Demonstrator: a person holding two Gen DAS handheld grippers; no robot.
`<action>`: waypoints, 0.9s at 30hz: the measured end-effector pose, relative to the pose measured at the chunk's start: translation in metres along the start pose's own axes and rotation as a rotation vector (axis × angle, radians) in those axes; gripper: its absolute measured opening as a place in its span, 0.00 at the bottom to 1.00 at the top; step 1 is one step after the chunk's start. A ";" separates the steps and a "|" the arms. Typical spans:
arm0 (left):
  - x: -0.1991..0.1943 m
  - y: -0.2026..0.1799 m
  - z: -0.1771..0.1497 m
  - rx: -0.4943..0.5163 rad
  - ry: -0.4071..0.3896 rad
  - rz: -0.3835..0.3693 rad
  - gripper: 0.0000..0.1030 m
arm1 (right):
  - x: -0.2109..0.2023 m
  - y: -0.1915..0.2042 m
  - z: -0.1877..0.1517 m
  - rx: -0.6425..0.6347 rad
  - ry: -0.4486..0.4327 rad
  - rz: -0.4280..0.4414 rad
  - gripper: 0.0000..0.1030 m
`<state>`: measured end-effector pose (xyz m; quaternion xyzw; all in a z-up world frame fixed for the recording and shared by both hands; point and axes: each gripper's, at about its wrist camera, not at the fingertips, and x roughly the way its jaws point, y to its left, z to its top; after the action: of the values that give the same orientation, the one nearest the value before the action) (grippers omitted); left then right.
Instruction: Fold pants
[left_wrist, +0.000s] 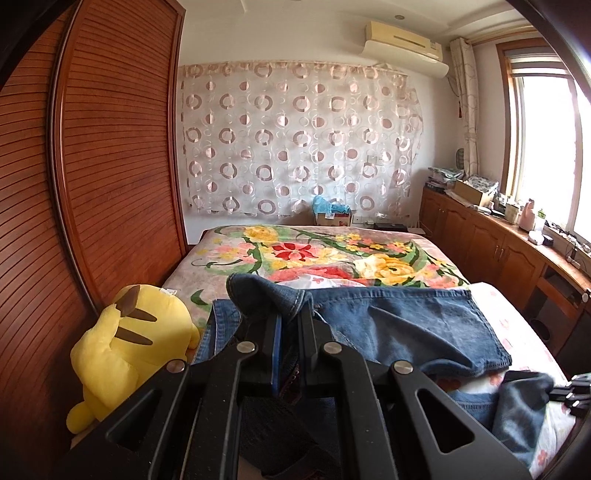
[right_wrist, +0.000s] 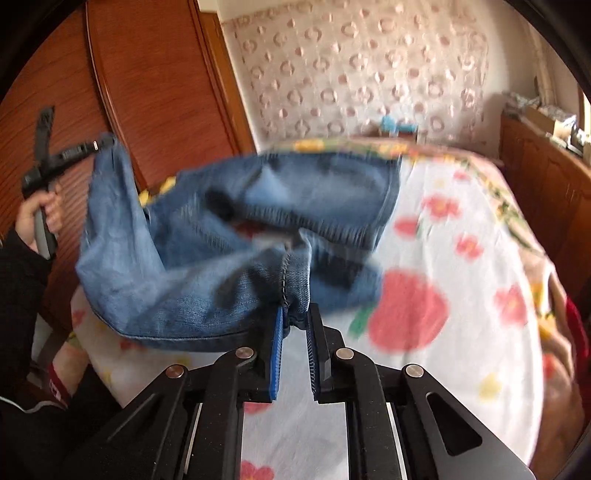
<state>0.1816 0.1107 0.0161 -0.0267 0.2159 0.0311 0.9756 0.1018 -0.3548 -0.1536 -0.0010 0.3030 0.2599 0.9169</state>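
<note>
While your left hand (right_wrist: 42, 214) grips its handle out at the left, raised in front of the louvred reddish-brown wooden wardrobe (left_wrist: 110, 155), the black left gripper (left_wrist: 290, 317) points level along the bed with its fingers closed down on a bunched fold of the faded blue denim pants (left_wrist: 406, 325). Your black right gripper (right_wrist: 295, 317), held lower and nearer the bed's foot, has its blue-padded fingers pinched on a stitched seam, a narrow gap showing behind the tips.

The right wrist view is smeared by motion, so the pants' edges and the bed pattern blur. In the left wrist view the gripper body covers the cloth nearest you, and only a black corner of the other tool shows at the right edge.

The pants hang stretched between the two grippers, lifted at both held points, the far hemmed edge draped on the bed's floral blanket (left_wrist: 332, 254). A yellow plush toy (left_wrist: 122, 350) sits beside them against the wardrobe.
</note>
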 end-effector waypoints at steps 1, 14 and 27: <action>0.003 0.002 0.003 -0.006 0.000 0.001 0.07 | -0.005 -0.002 0.009 -0.002 -0.024 -0.008 0.12; 0.039 0.028 0.035 -0.075 -0.015 0.029 0.07 | -0.010 -0.021 0.101 -0.073 -0.183 -0.156 0.11; 0.092 0.046 0.061 -0.122 -0.032 0.052 0.07 | 0.044 -0.005 0.142 -0.105 -0.214 -0.222 0.11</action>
<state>0.2873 0.1647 0.0309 -0.0802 0.1985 0.0698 0.9743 0.2132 -0.3161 -0.0624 -0.0546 0.1878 0.1708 0.9657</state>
